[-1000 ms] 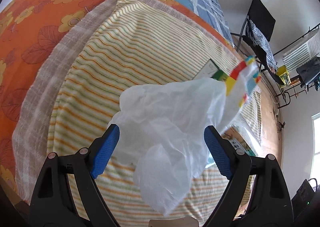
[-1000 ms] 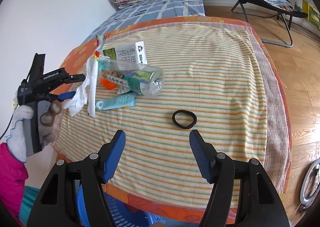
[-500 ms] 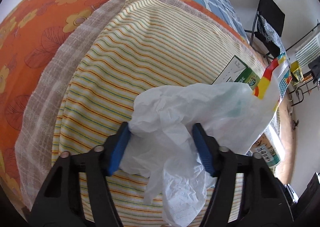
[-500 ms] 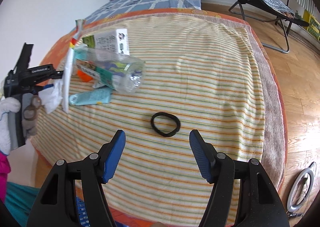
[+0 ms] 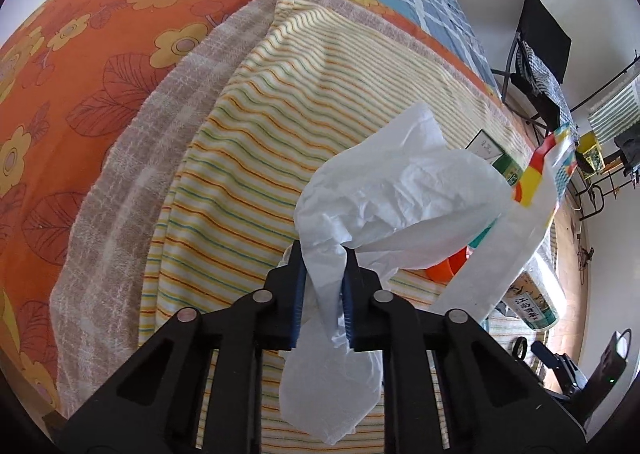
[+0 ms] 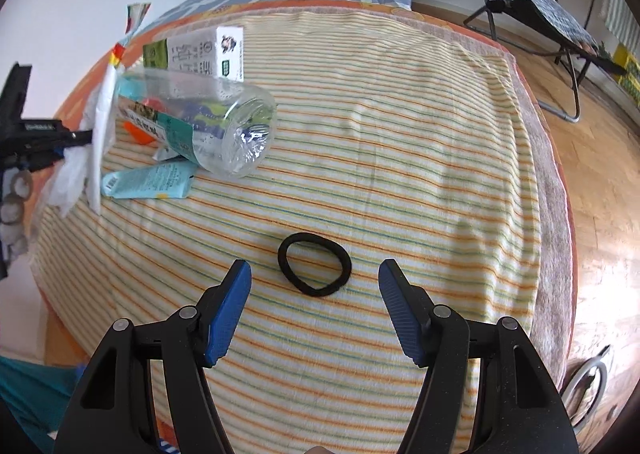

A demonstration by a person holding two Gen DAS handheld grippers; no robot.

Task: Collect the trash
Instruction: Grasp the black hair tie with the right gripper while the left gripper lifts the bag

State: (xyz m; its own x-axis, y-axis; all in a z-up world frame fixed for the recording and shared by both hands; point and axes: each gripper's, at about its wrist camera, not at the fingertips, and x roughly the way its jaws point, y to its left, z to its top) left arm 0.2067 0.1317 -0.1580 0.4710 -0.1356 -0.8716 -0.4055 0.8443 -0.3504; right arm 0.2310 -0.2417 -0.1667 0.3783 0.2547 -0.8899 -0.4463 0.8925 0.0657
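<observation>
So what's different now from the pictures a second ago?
The left tool has just been closing and now pinches the white tissue between its blue pads. The right tool came down closer to the black hair band, jaws open as before. The clear bottle, carton and teal tube lie where they were on the striped cloth.

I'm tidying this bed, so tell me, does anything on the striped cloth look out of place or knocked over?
Yes. A clear plastic bottle lies tipped on its side atop a teal tube, beside a carton. A black hair tie lies alone mid-cloth. No spill shows.
</observation>
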